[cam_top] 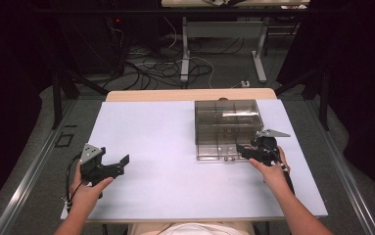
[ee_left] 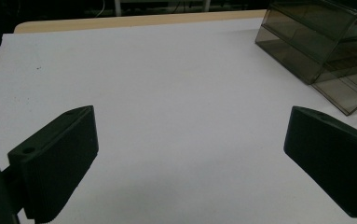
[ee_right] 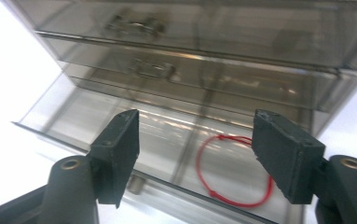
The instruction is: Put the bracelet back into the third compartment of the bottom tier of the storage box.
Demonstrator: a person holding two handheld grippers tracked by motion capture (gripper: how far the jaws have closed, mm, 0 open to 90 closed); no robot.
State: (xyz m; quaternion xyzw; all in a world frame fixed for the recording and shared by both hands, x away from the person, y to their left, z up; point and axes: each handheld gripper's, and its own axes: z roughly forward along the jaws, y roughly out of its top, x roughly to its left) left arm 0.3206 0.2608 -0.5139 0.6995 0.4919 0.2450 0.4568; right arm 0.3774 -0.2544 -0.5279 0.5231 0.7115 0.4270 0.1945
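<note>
One smoky clear drawer unit sits right of centre on the white worktop, three drawers facing the person. Its bottom drawer is pulled out, holding one red string loop. Right gripper hovers there, fingers apart; left gripper, lower left, gapes empty.

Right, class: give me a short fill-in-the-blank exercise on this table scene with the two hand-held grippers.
1. The smoky clear drawer unit has its ____ drawer pulled out.
2. In the open drawer lies a loop of ____ string.
3. The left hand-held gripper has its jaws ____, over bare white tabletop.

Missing words: bottom; red; open
</note>
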